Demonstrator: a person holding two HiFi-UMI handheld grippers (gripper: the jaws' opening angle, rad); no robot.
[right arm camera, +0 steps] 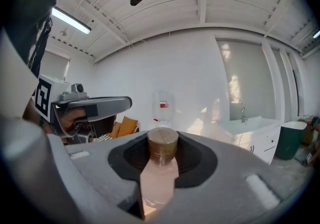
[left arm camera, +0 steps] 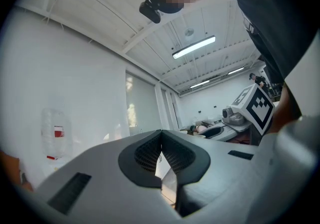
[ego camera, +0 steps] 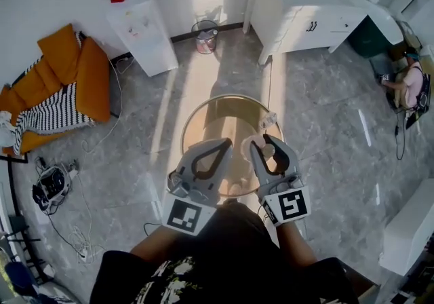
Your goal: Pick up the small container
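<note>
Round glass table (ego camera: pixel 203 109) on grey marble floor (ego camera: pixel 325 112), small clear object (ego camera: pixel 268 119) at its right rim.

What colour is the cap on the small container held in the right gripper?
The cap is brown, seen best in the right gripper view.

Two tools (ego camera: pixel 226 142) (ego camera: pixel 266 144), one small container (right arm camera: pixel 160 175), one round table (ego camera: pixel 203 110), one bin (ego camera: pixel 206 36).

Right hand-held gripper (ego camera: pixel 264 142) clamped, left (ego camera: pixel 222 142) closed
</note>
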